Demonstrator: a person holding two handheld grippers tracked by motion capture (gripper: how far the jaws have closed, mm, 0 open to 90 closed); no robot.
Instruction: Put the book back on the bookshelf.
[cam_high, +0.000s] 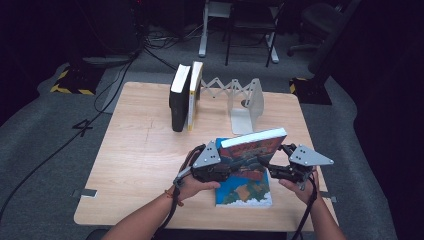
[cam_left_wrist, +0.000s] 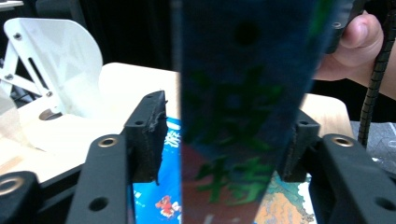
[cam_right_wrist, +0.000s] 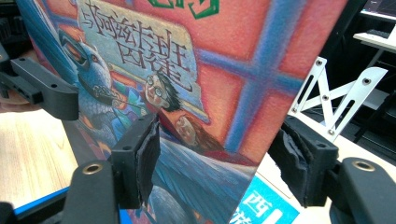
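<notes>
Book lifted on edge, lower centre of frame.
Left hand-held gripper (cam_high: 231, 170) straddles the hardback book (cam_high: 252, 150) loosely at its spine; right hand-held gripper (cam_high: 276, 161) clamps the cover. Stiff, fairly heavy, glossy; slips easily.

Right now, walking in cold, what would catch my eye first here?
Probably the colourful illustrated book held upright on its edge near the front of the wooden table, between the left gripper and the right gripper, above a blue book lying flat. Behind them, two books stand against a white folding bookend rack.
</notes>
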